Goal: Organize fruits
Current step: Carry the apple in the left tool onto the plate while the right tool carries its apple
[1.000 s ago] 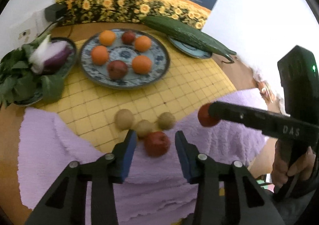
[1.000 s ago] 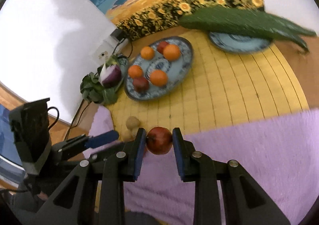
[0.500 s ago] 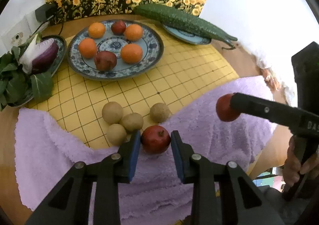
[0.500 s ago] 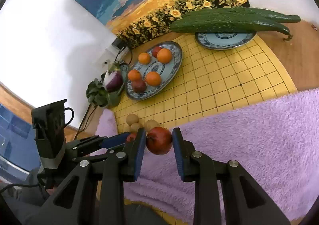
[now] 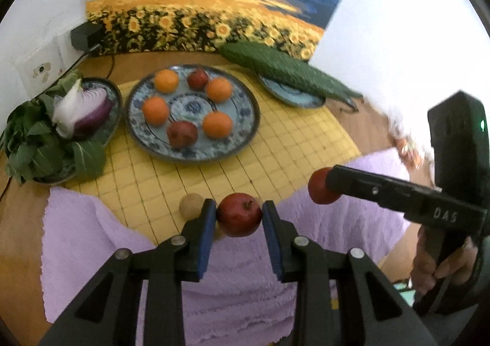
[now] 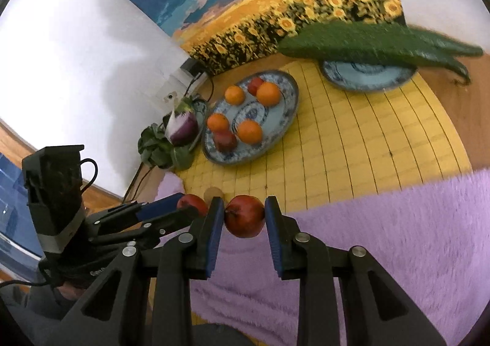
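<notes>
1. my left gripper (image 5: 239, 215) is pinching a red apple (image 5: 239, 214) between its blue pads, held up above the near edge of the purple towel (image 5: 92, 242).
2. my right gripper (image 6: 244, 217) is clamped on a second red apple (image 6: 244, 216), also off the surface, over the line where the towel meets the yellow grid mat (image 6: 367, 144).
3. from the left wrist view the right gripper (image 5: 324, 185) comes in from the right with its apple (image 5: 318, 186) at the tip. only readable writing: "das" in white on its black finger arm (partly cut off, may be longer).
4. from the right wrist view the left gripper (image 6: 196, 208) sits just left of mine, its apple (image 6: 191, 203) close beside my left finger. white lettering on its body is too small to read.
5. big blue patterned plate (image 5: 245, 137) on the mat holds four oranges (image 5: 155, 110) and two dark red apples (image 5: 182, 134).
6. brownish round fruit (image 5: 190, 205) lies on the mat just beyond my left finger; others behind the gripper are mostly hidden.
7. left of the big plate: smaller dish (image 5: 114, 98) with a cut red onion (image 5: 88, 110) and leafy greens (image 5: 33, 144).
8. far right: long cucumbers (image 5: 284, 73) across a small blue plate (image 5: 294, 98).
9. sunflower-field painting (image 5: 214, 0) leans on the wall behind; no legible text on it. black plug adapter (image 5: 85, 36) in the wall socket at left.
</notes>
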`<state>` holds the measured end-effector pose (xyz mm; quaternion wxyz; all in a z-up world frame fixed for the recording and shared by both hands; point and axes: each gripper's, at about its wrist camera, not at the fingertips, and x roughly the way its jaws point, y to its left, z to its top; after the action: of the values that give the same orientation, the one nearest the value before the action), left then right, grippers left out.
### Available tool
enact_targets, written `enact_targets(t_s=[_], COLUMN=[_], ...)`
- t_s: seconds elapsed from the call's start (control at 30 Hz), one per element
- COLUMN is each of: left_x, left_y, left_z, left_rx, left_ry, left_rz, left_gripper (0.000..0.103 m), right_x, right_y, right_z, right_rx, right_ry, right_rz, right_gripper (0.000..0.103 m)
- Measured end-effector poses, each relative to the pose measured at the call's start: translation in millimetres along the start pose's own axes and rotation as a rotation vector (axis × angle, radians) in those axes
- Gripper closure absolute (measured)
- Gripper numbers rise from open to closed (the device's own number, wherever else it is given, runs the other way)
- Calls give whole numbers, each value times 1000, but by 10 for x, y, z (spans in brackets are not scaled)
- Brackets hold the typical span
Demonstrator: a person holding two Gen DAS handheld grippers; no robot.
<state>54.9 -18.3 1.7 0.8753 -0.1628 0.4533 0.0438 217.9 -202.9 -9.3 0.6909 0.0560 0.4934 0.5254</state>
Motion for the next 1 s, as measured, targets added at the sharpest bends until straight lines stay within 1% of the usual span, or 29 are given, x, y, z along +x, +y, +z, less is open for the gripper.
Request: enact_targets(t_s=[0.1, 0.17, 0.4, 0.53, 0.77, 0.87, 1.0], left_x=[-32, -42, 36, 138, 389, 484, 622], left_y=[92, 167, 388, 529, 733, 788, 885], left_z=[126, 218, 557, 756, 1089, 1196, 1282], left_rx=[8, 5, 7, 6, 14, 18, 6], left_ry=[-27, -49, -74, -70, -66, -64, -51], left_rz=[17, 13, 65, 92, 117, 137, 140], left_gripper=[71, 71, 71, 71, 70, 71, 70], right_x=[52, 113, 338, 481, 756, 862, 970], right_y=[52, 71, 65, 81, 50, 36, 9], right_z=[142, 243, 530, 684, 921, 1000, 1059], right_rx=[-17, -26, -25, -29, -36, -47, -38], right_ry=[-3, 3, 16, 30, 53, 59, 64], right_rz=[0, -5, -4, -13, -39, -75, -81], right_gripper=[74, 74, 74, 74, 74, 74, 74])
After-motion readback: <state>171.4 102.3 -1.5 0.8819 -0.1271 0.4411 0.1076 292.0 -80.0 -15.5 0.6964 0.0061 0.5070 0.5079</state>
